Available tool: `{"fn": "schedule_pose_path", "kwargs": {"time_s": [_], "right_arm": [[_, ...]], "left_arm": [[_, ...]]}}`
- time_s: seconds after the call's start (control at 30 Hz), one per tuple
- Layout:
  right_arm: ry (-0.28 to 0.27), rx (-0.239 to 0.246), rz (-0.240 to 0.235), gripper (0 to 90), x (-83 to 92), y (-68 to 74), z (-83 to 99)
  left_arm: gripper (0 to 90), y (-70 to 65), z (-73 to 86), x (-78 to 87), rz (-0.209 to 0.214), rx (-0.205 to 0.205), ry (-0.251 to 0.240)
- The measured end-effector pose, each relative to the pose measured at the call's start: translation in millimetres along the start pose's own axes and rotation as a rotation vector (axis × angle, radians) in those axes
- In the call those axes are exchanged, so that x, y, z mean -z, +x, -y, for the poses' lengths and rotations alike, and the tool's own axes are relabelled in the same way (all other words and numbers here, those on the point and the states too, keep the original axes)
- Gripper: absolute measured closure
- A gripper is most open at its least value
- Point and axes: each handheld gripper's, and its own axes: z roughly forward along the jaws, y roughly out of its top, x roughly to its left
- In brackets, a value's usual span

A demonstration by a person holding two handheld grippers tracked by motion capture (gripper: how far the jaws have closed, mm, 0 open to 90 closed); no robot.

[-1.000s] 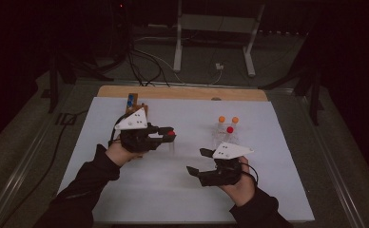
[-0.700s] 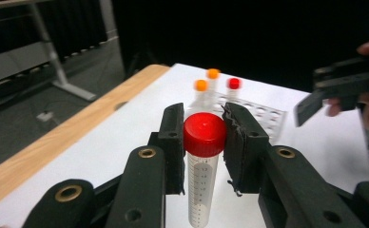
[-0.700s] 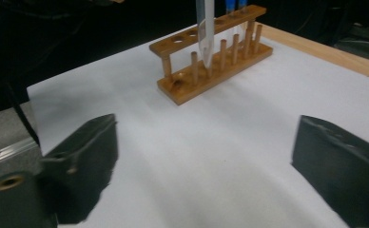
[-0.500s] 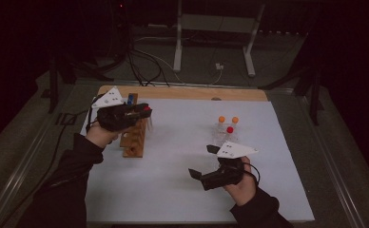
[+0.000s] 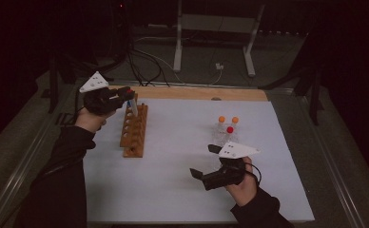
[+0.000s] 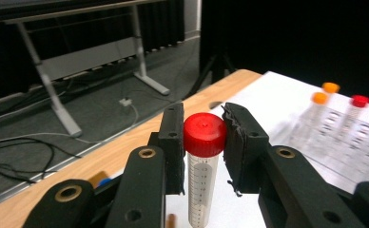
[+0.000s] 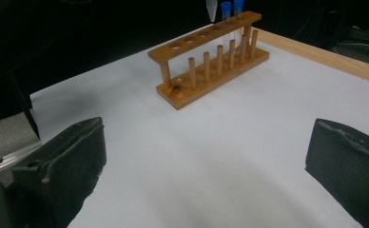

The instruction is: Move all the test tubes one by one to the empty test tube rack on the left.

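One clear tube [image 6: 202,185] | ribbed red cap [image 6: 204,134] | wooden rack [image 5: 134,131]

In the left gripper view, the clear plastic tube with the red screw cap [image 6: 202,161] runs off the bottom edge, so its tip is unseen, and the wooden tube rack below it is hidden. In the right gripper view, the two blue-capped tubes [image 7: 232,8] at the far end of the light wooden tube rack [image 7: 211,57] are cut by the top edge. In the high view, the holes in that rack [image 5: 135,130] are too small to count.
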Motion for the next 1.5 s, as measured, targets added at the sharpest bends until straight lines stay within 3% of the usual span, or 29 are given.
{"fn": "schedule_pose_path", "kwargs": {"time_s": [0.3, 0.47, 0.97, 1.33, 1.5], "right_arm": [[0.000, -0.003, -0.009, 0.0, 1.2, -0.8, 0.6], [0.000, -0.004, -0.009, 0.0, 1.7, -1.6, 0.9], [0.000, -0.011, -0.011, 0.0, 3.5, -2.8, 1.9], [0.000, -0.010, -0.012, 0.0, 4.2, -3.1, 1.8], [0.000, -0.010, -0.014, 0.0, 4.2, -3.3, 1.6]], "left_arm": [[71.7, 19.7, 17.7, -11.9, -0.074, 0.048, 0.013], [71.7, 24.1, 26.2, -17.3, -0.103, 0.051, 0.027], [71.7, 24.7, 55.9, -31.9, -0.095, 0.090, 0.076], [71.6, 23.1, 69.7, -36.7, -0.090, 0.098, 0.102], [71.6, 21.6, 75.1, -40.1, -0.092, 0.076, 0.134]]}}
